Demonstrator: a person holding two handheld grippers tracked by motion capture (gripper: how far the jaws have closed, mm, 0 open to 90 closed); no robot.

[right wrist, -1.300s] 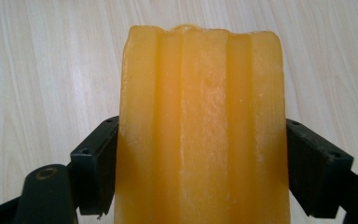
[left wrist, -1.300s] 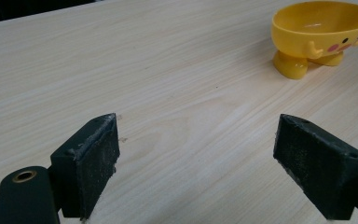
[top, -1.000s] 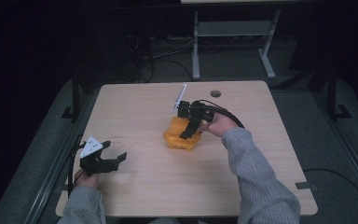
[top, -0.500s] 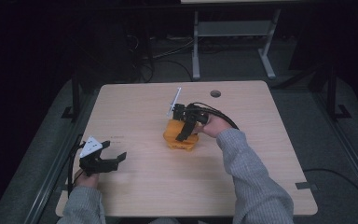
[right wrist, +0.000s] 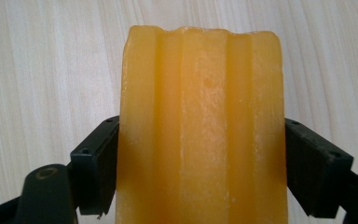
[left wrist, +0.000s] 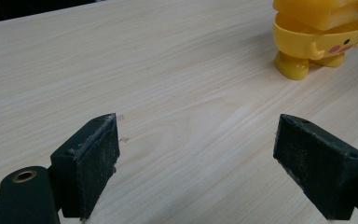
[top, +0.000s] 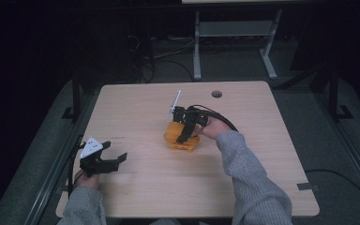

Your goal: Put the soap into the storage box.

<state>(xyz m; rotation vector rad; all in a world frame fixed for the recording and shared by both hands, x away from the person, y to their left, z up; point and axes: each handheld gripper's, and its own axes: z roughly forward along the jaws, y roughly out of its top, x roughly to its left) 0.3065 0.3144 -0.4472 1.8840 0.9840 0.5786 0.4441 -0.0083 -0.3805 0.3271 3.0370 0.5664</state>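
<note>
- High view: the right gripper (top: 186,132) is down on the yellow toy container (top: 180,139) mid-table; the left gripper (top: 115,159) rests well to its left.
- Left gripper view: jaws wide apart, empty; container beyond them at upper right.
- Right gripper view: jaws clamp the orange ribbed block (right wrist: 203,126). Likely seating or lifting it; next needs a straight vertical move.
</note>
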